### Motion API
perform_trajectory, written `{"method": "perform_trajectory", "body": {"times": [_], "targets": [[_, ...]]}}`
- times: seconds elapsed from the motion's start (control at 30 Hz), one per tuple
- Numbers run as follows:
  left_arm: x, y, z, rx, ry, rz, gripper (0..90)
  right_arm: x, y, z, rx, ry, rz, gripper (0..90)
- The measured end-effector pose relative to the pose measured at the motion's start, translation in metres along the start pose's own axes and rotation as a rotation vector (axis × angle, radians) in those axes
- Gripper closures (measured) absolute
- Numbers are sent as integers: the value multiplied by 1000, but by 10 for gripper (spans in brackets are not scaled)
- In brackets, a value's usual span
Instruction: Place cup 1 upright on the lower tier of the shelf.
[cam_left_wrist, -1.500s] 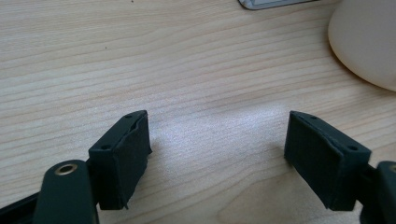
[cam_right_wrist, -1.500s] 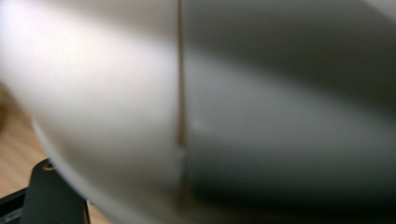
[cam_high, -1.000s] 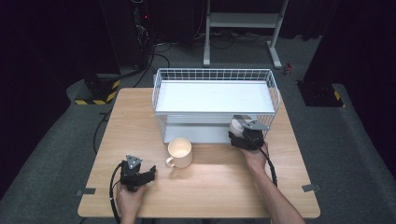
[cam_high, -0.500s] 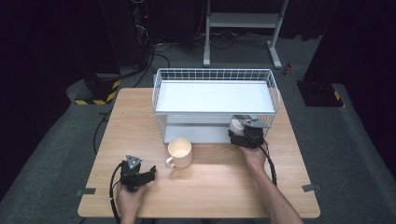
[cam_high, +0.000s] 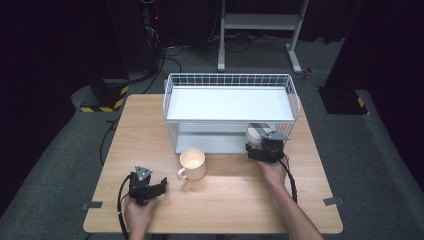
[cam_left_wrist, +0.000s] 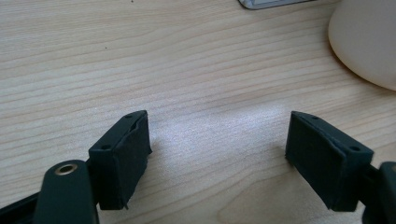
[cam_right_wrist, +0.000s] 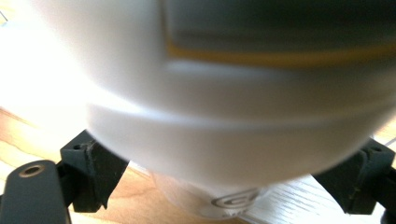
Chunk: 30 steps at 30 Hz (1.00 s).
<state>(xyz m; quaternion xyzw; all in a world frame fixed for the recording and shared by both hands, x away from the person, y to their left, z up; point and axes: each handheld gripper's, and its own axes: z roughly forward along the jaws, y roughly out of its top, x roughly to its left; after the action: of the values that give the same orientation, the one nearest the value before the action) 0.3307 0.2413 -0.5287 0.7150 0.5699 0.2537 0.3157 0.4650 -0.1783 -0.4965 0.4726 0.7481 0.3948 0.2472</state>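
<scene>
My right gripper sits at the rack's lower shelf, its jaws just widened around a white cup, grip unclear. My left gripper rests open on the table, left of a mug.

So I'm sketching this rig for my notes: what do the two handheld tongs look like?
Both are black. The left tongs and right tongs each carry a grey three-cornered plate on top and trail a black cable. Up close, the pads are square black blocks with small screw holes. Forearms are bare, no sleeves.
</scene>
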Motion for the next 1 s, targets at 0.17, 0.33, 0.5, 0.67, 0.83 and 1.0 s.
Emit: {"method": "perform_trajectory", "body": {"times": [0.17,0.33,0.5,0.67,0.83,1.0], "targets": [[0,0,0,0,0,0,221,1,-3,-5,18,1,9,140],[0,0,0,0,0,0,221,3,-6,-10,27,0,-2,184],[0,0,0,0,0,0,221,3,-10,-15,17,-16,-6,232],[0,0,0,0,0,0,221,4,-12,-15,22,-24,-3,241],[0,0,0,0,-1,0,220,6,-13,-13,31,-35,6,259],[0,0,0,0,-1,1,219,3,-12,-10,30,-41,16,289]]}}
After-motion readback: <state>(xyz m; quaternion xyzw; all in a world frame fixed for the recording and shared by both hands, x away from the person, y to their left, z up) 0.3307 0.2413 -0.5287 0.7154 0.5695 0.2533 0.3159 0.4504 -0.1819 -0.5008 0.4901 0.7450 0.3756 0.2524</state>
